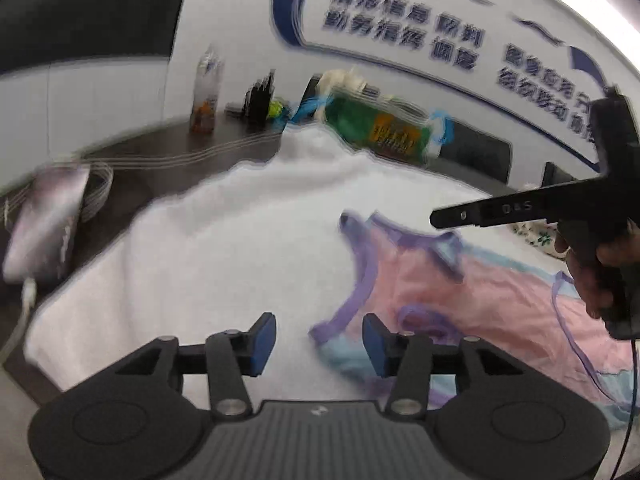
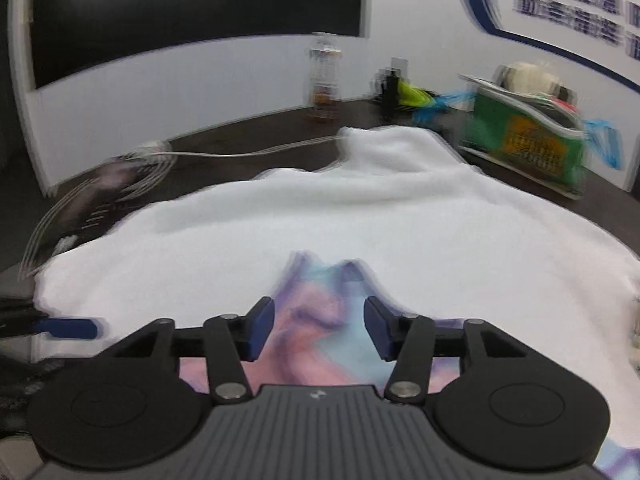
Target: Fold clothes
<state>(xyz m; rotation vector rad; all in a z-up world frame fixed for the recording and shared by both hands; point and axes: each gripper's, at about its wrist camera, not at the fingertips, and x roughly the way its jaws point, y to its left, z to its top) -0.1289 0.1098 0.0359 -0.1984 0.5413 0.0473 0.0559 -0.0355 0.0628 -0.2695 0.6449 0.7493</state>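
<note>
Dark table (image 2: 248, 140) with a white fluffy towel (image 2: 360, 216) spread over most of it. White wall behind with blue lettering (image 1: 404, 28); dark panel (image 2: 192, 4) upper left in the right wrist view. Along the back edge: a clear bottle (image 2: 325, 80), a green box (image 2: 524, 144) with blue plastic beside it, some small dark and yellow items, too blurred to name. White cable (image 2: 240, 154) runs across the table on the left.

Pink garment with purple trim (image 1: 472, 296) lies flat on the towel, light blue fabric at its edges.

Left gripper (image 1: 319, 338): fingers wide apart, nothing between them, hovering over the garment's left edge. Right gripper (image 2: 319, 328): fingers also spread, holding nothing, above the garment.

Only the left wrist view shows the right gripper from outside, with a hand (image 1: 592, 272) on its handle. Only the right wrist view shows a blue finger pad (image 2: 68, 328) at the left edge. Both views motion-blurred.
</note>
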